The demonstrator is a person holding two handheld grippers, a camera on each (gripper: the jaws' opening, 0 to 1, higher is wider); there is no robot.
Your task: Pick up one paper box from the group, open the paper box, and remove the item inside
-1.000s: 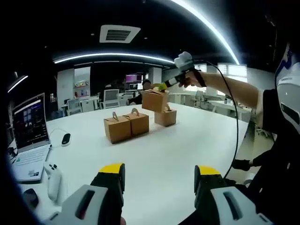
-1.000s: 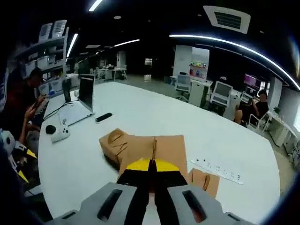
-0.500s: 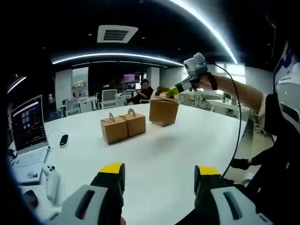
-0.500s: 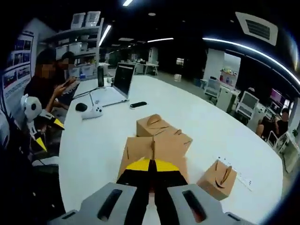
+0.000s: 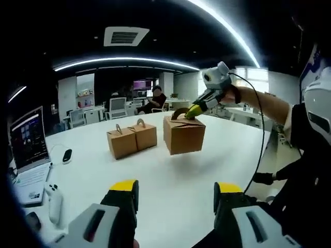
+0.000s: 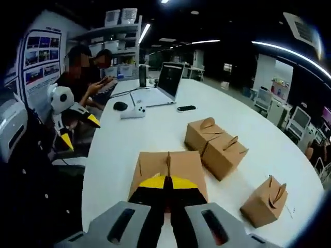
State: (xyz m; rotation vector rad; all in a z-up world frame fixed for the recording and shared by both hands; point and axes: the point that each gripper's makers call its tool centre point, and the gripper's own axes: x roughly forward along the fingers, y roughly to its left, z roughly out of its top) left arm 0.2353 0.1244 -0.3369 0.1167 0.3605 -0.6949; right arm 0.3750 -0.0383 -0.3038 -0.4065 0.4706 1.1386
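My right gripper is shut on the handle of a brown paper box, which hangs closed just above the white table. In the left gripper view the same box hangs under the right gripper, right of two boxes that touch each other on the table. Those two boxes and a third box standing apart lie beyond the held one. My left gripper is open with nothing in it, low over the near table edge. It also enters the right gripper view as the left gripper.
An open laptop stands at the left table edge, with a white controller and a small dark device near it. The same laptop and a mouse sit near two seated people. A cable trails from the right gripper.
The right gripper has carried the held box away from the group, nearer to me and lower over the table. The left gripper stays open in place.
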